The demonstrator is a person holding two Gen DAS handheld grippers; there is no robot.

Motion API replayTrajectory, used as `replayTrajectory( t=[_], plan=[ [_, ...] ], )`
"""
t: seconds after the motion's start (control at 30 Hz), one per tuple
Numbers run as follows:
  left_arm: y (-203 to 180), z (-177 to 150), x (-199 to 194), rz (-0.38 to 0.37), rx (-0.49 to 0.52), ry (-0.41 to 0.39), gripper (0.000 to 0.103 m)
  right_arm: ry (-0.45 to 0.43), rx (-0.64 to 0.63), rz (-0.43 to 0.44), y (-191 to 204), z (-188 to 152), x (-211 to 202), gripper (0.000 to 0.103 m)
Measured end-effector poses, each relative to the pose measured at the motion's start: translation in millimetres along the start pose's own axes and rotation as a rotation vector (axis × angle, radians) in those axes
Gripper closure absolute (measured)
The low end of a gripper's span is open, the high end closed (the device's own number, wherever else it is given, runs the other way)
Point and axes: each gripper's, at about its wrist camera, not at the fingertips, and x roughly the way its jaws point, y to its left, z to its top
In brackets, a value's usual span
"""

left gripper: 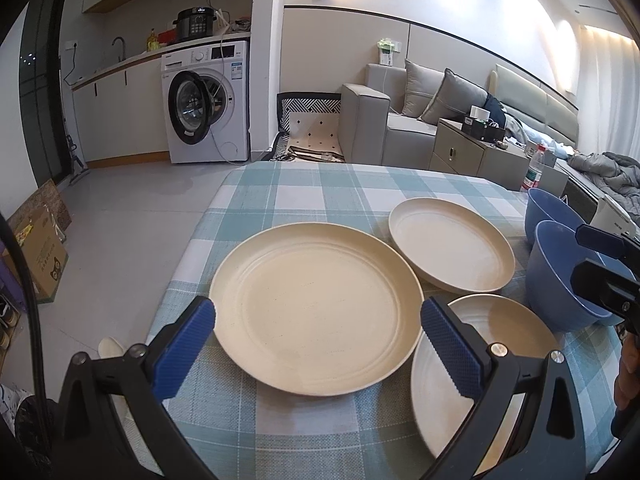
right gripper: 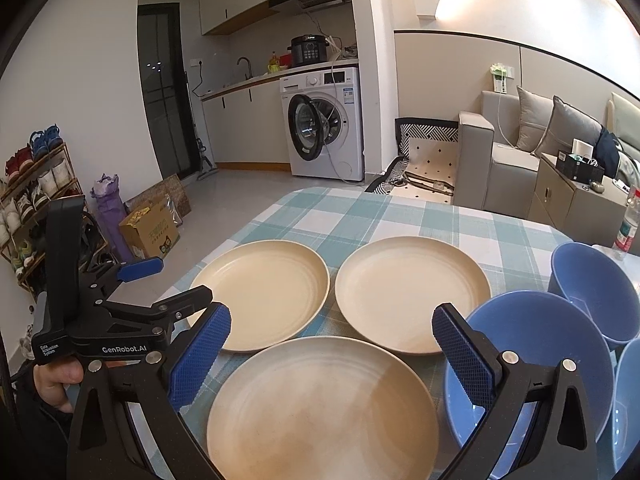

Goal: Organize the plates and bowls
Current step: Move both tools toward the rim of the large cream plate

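Three cream plates lie apart on the plaid tablecloth (left gripper: 320,192). The left plate (left gripper: 316,308) sits right under my left gripper (left gripper: 318,314), which is open and holds nothing. The far plate (left gripper: 452,252) and the near plate (left gripper: 492,360) lie to its right. In the right wrist view the near plate (right gripper: 320,408) lies below my open, empty right gripper (right gripper: 331,318), behind it the left plate (right gripper: 264,292) and the far plate (right gripper: 412,292). Blue bowls (right gripper: 536,360) (right gripper: 592,288) stand upright at the right, and a third (right gripper: 628,400) is cut off by the edge.
A person's hand (right gripper: 56,384) holds the left gripper (right gripper: 168,280) at the table's left edge. A water bottle (right gripper: 626,228) stands at the far right. On the floor to the left are a cardboard box (right gripper: 148,228) and a shoe rack (right gripper: 36,200). A sofa (left gripper: 400,120) stands beyond the table.
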Motion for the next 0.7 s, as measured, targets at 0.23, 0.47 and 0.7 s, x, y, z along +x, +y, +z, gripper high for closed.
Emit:
replayTrajectory(
  t=[0.23, 0.47, 0.7],
  plan=[
    [11, -4, 10, 0.016, -0.018, 0.023, 0.0, 0.021, 0.002, 0.007, 1, 3, 16, 0.0],
    [21, -7, 17, 0.027, -0.043, 0.05, 0.0, 0.041, 0.006, 0.009, 2, 4, 29, 0.0],
    [28, -11, 25, 0.035, -0.052, 0.075, 0.0, 0.075, 0.006, 0.009, 5, 2, 45, 0.0]
  ],
)
